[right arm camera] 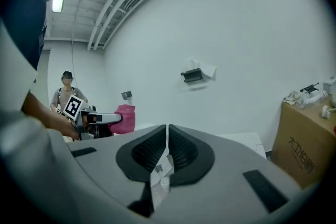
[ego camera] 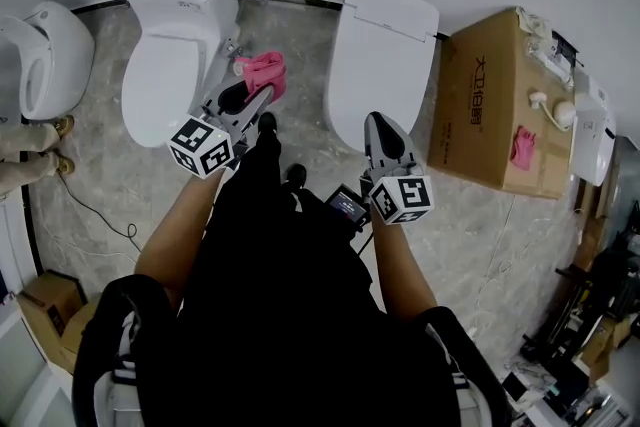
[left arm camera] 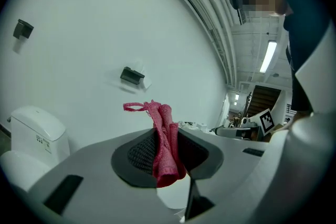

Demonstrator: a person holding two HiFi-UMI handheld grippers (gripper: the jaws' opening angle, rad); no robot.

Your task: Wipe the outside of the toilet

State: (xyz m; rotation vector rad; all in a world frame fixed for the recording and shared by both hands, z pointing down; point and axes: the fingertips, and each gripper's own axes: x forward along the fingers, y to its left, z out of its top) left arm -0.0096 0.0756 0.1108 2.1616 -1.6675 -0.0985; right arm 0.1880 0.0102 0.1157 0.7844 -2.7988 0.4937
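Grey stone floor (ego camera: 120, 185), white wall. Head view: the left gripper (ego camera: 245, 105) holds a pink cloth (ego camera: 262, 73) between the tank toilet (ego camera: 175, 35) and the flat-lidded toilet (ego camera: 385, 55), touching neither, seemingly ready to wipe. Left gripper view: its fingers (left arm camera: 139, 152) pinch the cloth. Right gripper view: the right gripper (right arm camera: 167, 147) has its fingers pressed together, empty, spare.

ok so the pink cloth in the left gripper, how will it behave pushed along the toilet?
Probably floppy: the pink cloth bunches in folds between the shut jaws of the left gripper, a loose loop sticking out. Likely light, since that narrow pinch alone holds it. Its coarse weave should drag rather than slip on the glossy toilet.
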